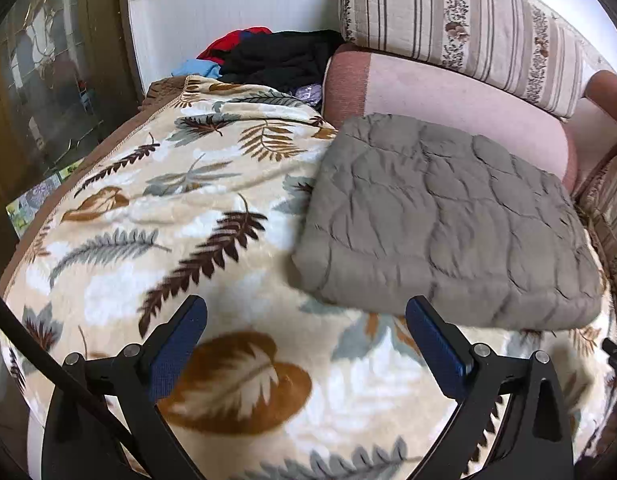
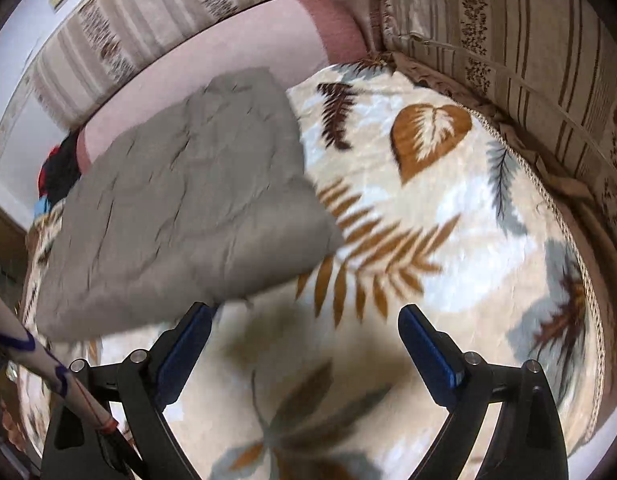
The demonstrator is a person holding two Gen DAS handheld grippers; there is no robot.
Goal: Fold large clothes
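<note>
A grey quilted garment [image 1: 444,216] lies folded into a thick square on the leaf-patterned blanket [image 1: 188,208]. In the right wrist view it [image 2: 188,200] lies at the left, on the same blanket [image 2: 448,220]. My left gripper [image 1: 306,312] is open and empty, above the blanket just in front of the garment's near edge. My right gripper [image 2: 306,316] is open and empty, its left fingertip [image 2: 202,314] close to the garment's near corner.
A pile of red, black and blue clothes [image 1: 268,56] lies at the far end by the white wall. A pink bolster [image 1: 448,96] and striped floral cushions [image 1: 460,20] line the back; more cushions [image 2: 528,60] stand at the right. A glass cabinet [image 1: 48,80] stands left.
</note>
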